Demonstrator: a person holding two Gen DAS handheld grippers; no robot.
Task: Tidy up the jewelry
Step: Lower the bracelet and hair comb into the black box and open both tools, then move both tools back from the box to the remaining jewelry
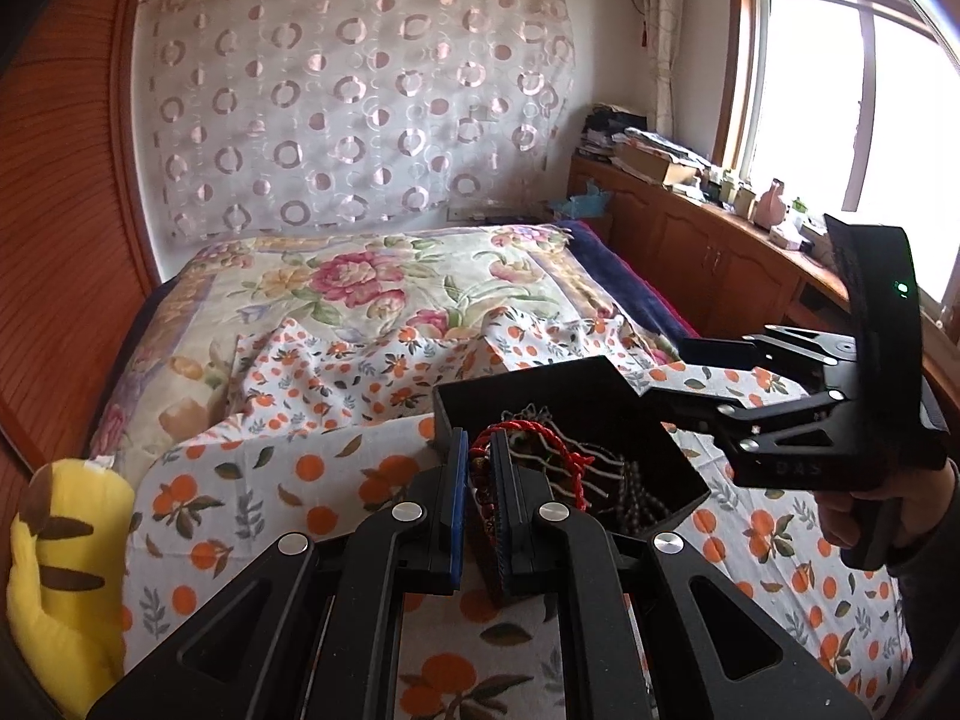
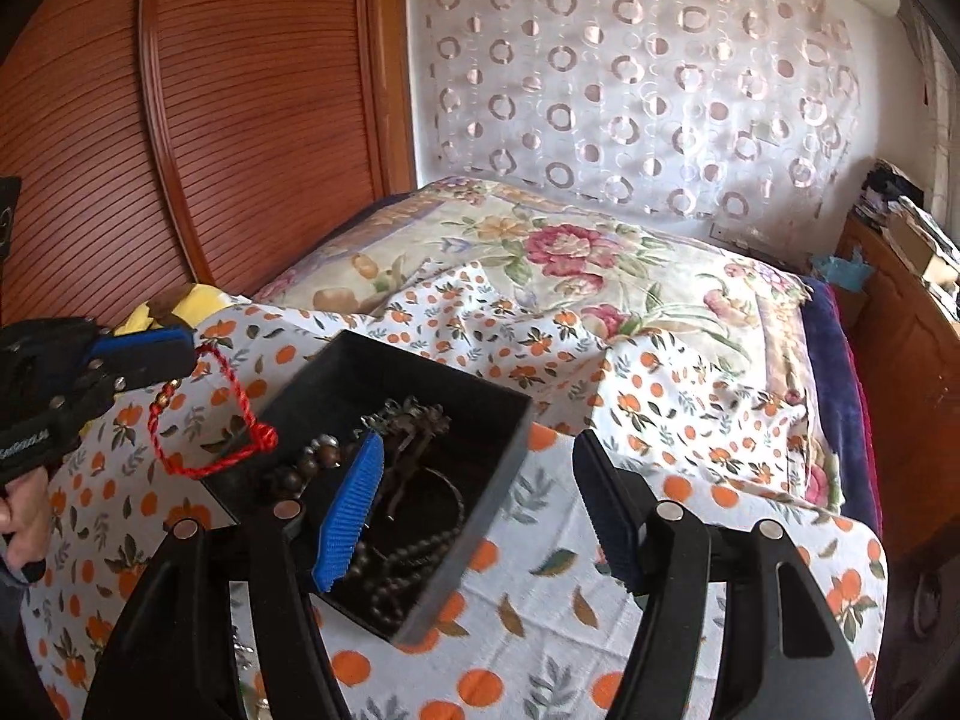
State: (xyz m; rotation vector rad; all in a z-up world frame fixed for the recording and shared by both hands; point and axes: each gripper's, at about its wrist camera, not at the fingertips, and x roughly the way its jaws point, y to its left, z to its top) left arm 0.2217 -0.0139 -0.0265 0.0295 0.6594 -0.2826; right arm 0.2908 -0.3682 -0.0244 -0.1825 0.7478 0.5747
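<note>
A black open box point(image 1: 606, 387) point(image 2: 504, 456) sits on the orange-print cloth and holds dark bead strings point(image 2: 420, 552) and metal chains. My left gripper point(image 1: 478, 474) is shut on a red braided cord bracelet point(image 1: 561, 450), held just in front of the box. In the right wrist view the left gripper point(image 2: 171, 351) shows at the left edge with the red cord point(image 2: 204, 456) hanging as a loop over the box's left corner. My right gripper point(image 2: 480, 516) is open, its left blue pad point(image 2: 351, 510) over the box. It also shows at the right in the left wrist view point(image 1: 702, 378).
The orange-print cloth point(image 2: 600, 600) lies over a floral quilt point(image 1: 360, 276) on a bed. A yellow plush toy point(image 1: 66, 570) lies at the left. A wooden wardrobe point(image 2: 180, 120) stands left; a cluttered wooden cabinet point(image 1: 708, 228) runs under the window.
</note>
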